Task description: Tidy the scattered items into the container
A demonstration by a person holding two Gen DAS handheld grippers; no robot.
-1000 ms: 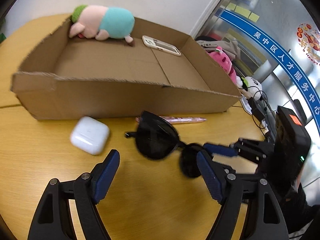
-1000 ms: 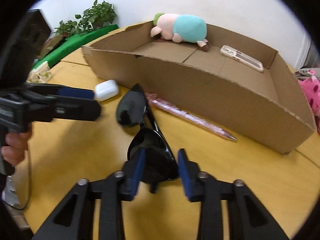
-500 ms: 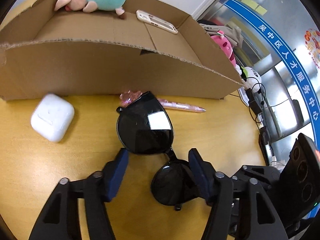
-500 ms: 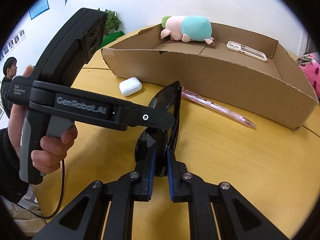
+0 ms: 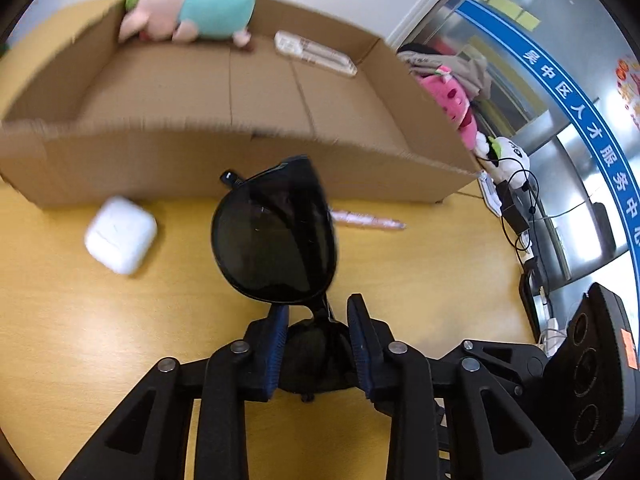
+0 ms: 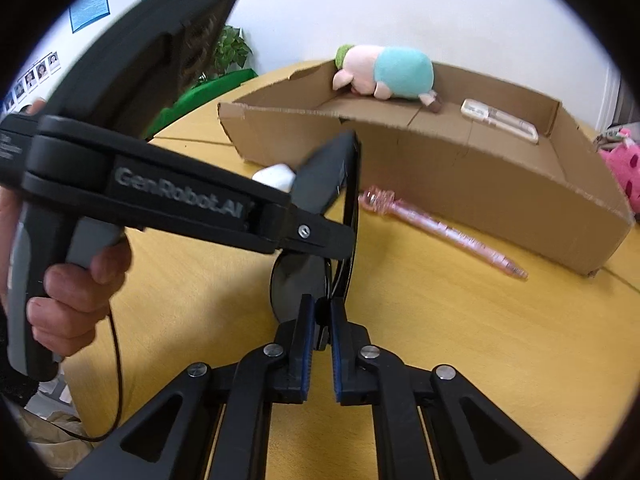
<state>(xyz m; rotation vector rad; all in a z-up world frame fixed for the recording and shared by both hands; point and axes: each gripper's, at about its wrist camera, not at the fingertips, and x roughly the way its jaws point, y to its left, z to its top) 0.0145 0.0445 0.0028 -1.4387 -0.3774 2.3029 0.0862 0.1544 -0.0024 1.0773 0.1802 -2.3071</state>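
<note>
Both the left gripper (image 5: 318, 326) and right gripper (image 6: 319, 322) have jaws clamped on the sunglasses (image 5: 276, 236), lenses projecting toward 12 o'clock.

Quick count: one pair of sunglasses (image 5: 276, 236), one white earbud case (image 5: 120, 234), one pink pen (image 6: 440, 228), one cardboard box (image 5: 160, 156). Inside the box there's one plush pig (image 5: 192, 10) and one phone case (image 5: 316, 54). Two grippers, left (image 5: 316, 344) and right (image 6: 319, 344).
</note>
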